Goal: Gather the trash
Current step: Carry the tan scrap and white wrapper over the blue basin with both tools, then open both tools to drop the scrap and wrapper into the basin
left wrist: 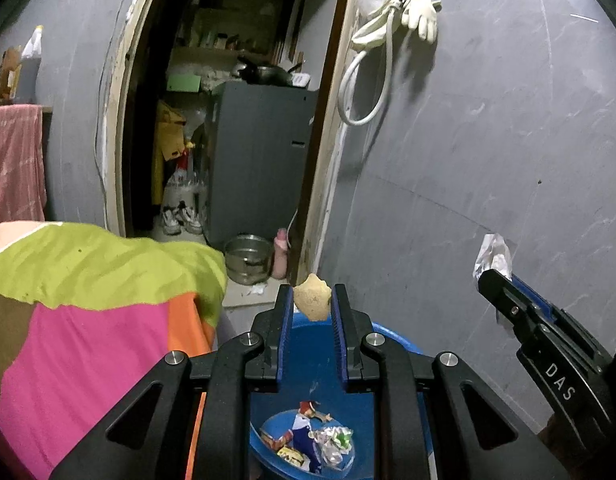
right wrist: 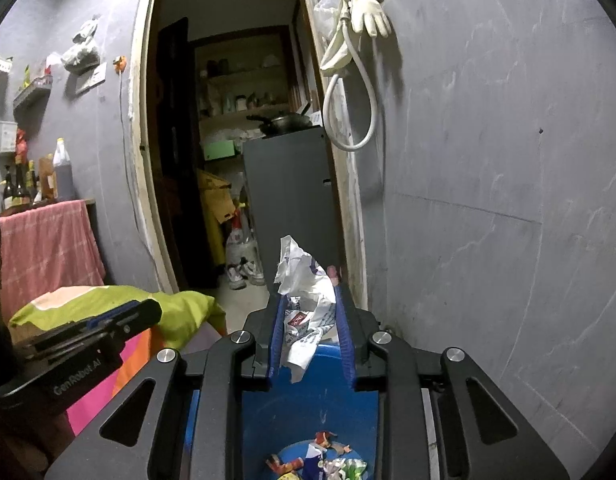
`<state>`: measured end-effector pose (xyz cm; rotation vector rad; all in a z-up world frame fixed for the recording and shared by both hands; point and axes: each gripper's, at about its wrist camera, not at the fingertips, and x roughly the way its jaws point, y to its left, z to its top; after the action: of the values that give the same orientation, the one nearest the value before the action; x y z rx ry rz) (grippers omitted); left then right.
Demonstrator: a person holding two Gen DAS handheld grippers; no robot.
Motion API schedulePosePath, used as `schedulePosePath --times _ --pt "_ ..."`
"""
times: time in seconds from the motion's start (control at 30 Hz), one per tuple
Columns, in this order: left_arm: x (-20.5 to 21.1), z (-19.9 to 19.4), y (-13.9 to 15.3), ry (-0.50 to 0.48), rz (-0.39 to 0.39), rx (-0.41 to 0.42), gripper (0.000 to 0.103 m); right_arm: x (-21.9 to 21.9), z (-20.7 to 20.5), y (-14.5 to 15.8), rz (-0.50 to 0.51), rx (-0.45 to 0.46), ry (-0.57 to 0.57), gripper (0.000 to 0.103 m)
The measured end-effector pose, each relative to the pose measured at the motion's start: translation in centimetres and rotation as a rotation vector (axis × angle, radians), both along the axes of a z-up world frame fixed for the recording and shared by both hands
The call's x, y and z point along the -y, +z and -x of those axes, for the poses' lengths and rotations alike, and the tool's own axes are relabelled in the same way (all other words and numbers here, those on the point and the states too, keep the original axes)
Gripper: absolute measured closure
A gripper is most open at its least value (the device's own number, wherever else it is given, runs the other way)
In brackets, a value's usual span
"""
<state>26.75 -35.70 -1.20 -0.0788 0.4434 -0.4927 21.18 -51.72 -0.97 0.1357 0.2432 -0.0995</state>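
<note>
A lived-in home, plain and cramped: grey walls (right wrist: 488,160), a worn wooden doorway (right wrist: 148,160) opening onto a dim pantry-like kitchen with shelves (right wrist: 244,100) of jars, a pan (right wrist: 284,122) on a grey cabinet (right wrist: 288,192), and shoes (right wrist: 244,272) on the floor. A glove (right wrist: 372,14) and hose (right wrist: 348,112) hang by the door, bottles (right wrist: 36,180) stand on a surface draped with a pink cloth (right wrist: 48,248), a bright patchwork sheet (left wrist: 88,300) covers a bed, and a blue bin (right wrist: 308,408) holds wrappers
</note>
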Motion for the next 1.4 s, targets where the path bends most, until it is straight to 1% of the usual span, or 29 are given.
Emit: schedulePosePath --times 0.37,0.63,0.9,1.07,1.1,1.23,1.27,1.3,1.33,1.4 --pt "0.3 -1.4 -2.6 0.002 -0.034 -0.081 0.088 0.3 -1.0 -1.8 -0.016 -0.087 0.008 0.08" --pt "0.0 -2.6 -3.6 0.01 -0.026 -0.142 0.087 0.4 -1.7 -2.2 -0.028 -0.121 0.019 0.079" --pt "-0.1 -3.5 -4.1 0.006 -0.01 -0.202 0.087 0.7 -2.0 -2.5 -0.031 -0.143 0.024 0.072" --pt "-0.1 -3.9 -4.2 -0.015 0.002 -0.223 0.087 1.0 -2.0 -2.4 -0.042 -0.142 0.018 0.07" --pt "-0.1 -3.9 -4.2 -0.02 0.003 -0.226 0.087 1.1 -2.0 -2.4 -0.043 -0.14 0.014 0.067" --pt "-0.1 -4.0 -4.2 -0.027 0.002 -0.229 0.086 1.2 -1.9 -2.3 -0.032 -0.128 0.004 0.061" --pt "-0.1 -4.0 -4.2 -0.03 0.005 -0.232 0.081 1.2 -1.9 -2.3 -0.03 -0.127 0.002 0.057" --pt "0.0 -3.9 -4.2 -0.031 0.012 -0.234 0.073 1.2 -1.8 -2.3 -0.03 -0.125 0.001 0.053" --pt "-0.1 -3.9 -4.1 -0.031 0.02 -0.233 0.07 1.3 -1.7 -2.3 -0.031 -0.121 0.0 0.051" --pt "-0.3 -3.8 -3.9 -0.027 0.03 -0.225 0.07 1.4 -1.6 -2.2 -0.025 -0.117 -0.007 0.049"
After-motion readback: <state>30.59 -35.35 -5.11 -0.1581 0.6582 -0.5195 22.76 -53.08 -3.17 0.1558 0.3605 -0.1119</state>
